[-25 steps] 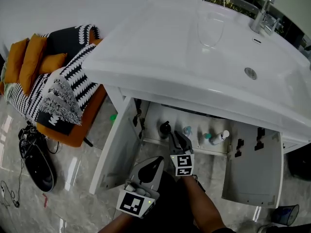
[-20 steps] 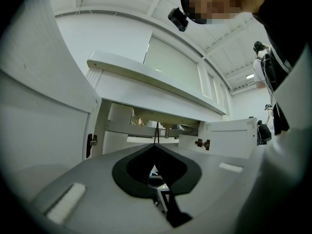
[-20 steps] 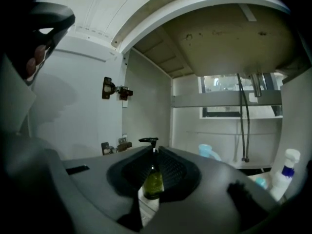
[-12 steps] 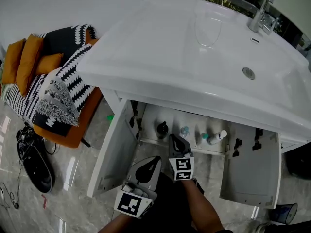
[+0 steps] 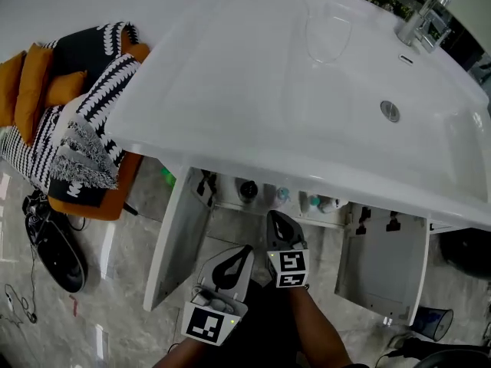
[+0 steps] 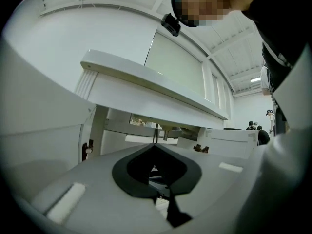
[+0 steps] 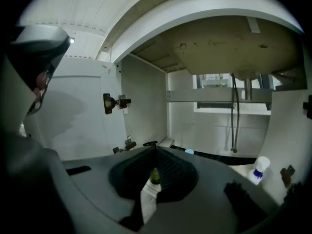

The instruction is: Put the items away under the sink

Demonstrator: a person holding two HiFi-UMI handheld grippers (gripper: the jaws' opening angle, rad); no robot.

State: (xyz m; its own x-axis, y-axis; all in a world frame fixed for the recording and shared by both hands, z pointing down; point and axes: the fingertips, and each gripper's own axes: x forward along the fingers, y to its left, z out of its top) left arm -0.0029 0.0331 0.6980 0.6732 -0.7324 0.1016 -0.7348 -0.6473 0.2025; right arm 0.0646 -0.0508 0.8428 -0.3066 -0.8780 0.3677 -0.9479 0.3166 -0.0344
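Holds the right tongs (image 5: 271, 216) pressed tip to tip, gripping nothing, and glimpses along them in the right gripper view only a small olive-green shape in the hollow behind the tips, too dim to name. Holds the left tongs (image 5: 247, 250) closed and empty too, just beside the right pair, both low before the open cabinet doors (image 5: 180, 244) under the white sink (image 5: 253, 90). Finds the task's things on the cabinet shelf: from the head view, a black bottle (image 5: 247, 190) and a teal-capped bottle (image 5: 282, 196) in a row beneath the sink's front edge. Shows, from the right gripper view alone, the cabinet's inside: a white spray bottle (image 7: 258, 170) with a blue label, print too small to read, drain hoses (image 7: 234, 116) and a door hinge (image 7: 115, 101). Shows, from the head view alone, the faucet (image 5: 424, 14), the drain (image 5: 390, 111) and an orange chair (image 5: 100, 198) under a black-and-white throw (image 5: 84, 129). Catches distant people (image 6: 256, 127) only in the left gripper view.
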